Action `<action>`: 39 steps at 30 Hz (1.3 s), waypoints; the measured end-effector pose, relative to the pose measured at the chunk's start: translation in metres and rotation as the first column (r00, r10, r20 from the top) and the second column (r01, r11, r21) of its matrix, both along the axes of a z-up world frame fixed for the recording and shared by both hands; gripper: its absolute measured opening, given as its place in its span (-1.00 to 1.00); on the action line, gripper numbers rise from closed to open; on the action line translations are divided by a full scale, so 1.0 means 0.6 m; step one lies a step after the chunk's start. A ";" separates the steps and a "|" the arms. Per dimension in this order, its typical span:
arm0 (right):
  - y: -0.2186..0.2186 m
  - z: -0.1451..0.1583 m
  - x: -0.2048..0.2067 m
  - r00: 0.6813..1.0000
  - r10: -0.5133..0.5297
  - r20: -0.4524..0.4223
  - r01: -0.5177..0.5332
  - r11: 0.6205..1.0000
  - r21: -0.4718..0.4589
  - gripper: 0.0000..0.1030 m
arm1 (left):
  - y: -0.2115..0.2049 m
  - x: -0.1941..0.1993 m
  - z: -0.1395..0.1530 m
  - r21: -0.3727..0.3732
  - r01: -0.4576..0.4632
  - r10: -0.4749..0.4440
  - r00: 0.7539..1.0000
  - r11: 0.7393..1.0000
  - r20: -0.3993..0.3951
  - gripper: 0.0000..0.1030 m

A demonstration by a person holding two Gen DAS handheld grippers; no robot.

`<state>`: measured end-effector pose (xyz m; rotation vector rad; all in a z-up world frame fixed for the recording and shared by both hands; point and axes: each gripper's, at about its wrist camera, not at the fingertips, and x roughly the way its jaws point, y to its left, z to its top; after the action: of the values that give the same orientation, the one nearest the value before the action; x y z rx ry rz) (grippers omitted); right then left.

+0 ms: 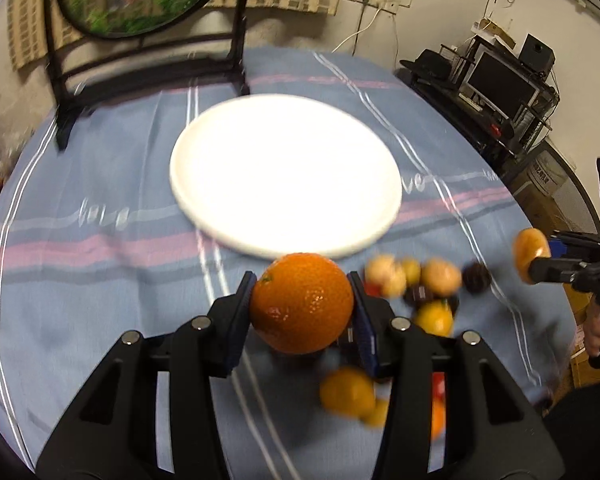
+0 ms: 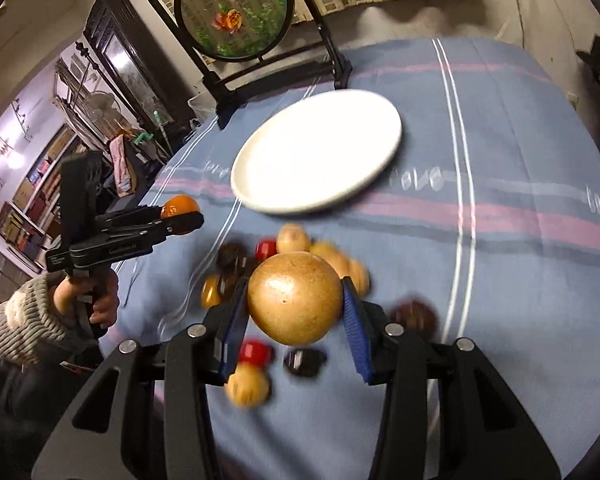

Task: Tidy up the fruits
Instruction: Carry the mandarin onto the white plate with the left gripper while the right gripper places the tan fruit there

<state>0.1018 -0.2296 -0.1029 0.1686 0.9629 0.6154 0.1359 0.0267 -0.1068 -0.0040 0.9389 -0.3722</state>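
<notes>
My left gripper (image 1: 302, 304) is shut on an orange (image 1: 302, 300) and holds it above the cloth, just short of the near rim of the white plate (image 1: 286, 174). It also shows in the right wrist view (image 2: 180, 216) at the left. My right gripper (image 2: 296, 300) is shut on a round yellow-brown fruit (image 2: 294, 298) above a pile of small fruits (image 2: 300, 244). The plate (image 2: 316, 152) lies beyond it, with nothing on it. In the left wrist view the right gripper (image 1: 534, 258) holds that fruit (image 1: 530, 254) at the right edge.
A blue striped cloth (image 1: 100, 280) covers the table. Small loose fruits (image 1: 420, 280) lie scattered near the front right. A round painted screen on a black stand (image 2: 236, 12) stands at the table's far end. Shelves and a monitor stand off the table.
</notes>
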 end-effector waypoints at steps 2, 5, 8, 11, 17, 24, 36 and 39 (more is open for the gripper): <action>0.025 0.005 0.042 1.000 0.005 0.020 -0.004 0.999 -0.038 -0.12 | -0.012 0.036 -0.001 0.013 0.006 -0.006 1.000 1.000 0.009 -0.10; 0.052 -0.004 0.102 1.000 0.014 0.019 -0.013 0.997 -0.077 -0.12 | -0.024 0.085 -0.010 0.022 0.000 0.000 1.000 1.000 -0.003 -0.10; 0.071 -0.024 0.165 1.000 0.016 -0.011 -0.017 0.995 -0.100 -0.12 | -0.028 0.125 -0.031 0.034 -0.012 0.013 1.000 0.999 -0.027 -0.09; 0.091 -0.046 0.209 0.999 0.024 -0.031 -0.028 0.991 -0.129 -0.12 | -0.028 0.154 -0.054 0.037 -0.027 0.030 0.998 0.999 -0.056 -0.09; 0.115 -0.090 0.254 0.996 0.017 -0.083 -0.032 0.983 -0.178 0.04 | -0.017 0.184 -0.073 0.015 -0.063 0.064 0.995 0.998 -0.073 0.12; 0.083 -0.050 0.227 0.999 -0.050 -0.013 0.047 0.990 -0.134 0.32 | -0.001 0.176 -0.041 -0.003 -0.100 0.100 0.995 0.995 -0.029 0.23; -0.032 -0.009 0.058 0.977 -0.203 -0.062 0.200 0.978 -0.054 0.53 | 0.077 0.007 -0.027 -0.015 -0.214 0.212 0.974 0.977 -0.079 0.42; -0.043 -0.018 0.012 0.972 -0.212 -0.097 0.208 0.977 -0.045 0.55 | 0.082 -0.034 -0.038 -0.013 -0.219 0.216 0.970 0.976 -0.108 0.42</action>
<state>0.1091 -0.2553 -0.1139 0.2695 1.0381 0.3979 0.1158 0.0756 -0.1297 -0.1497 1.0281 -0.1815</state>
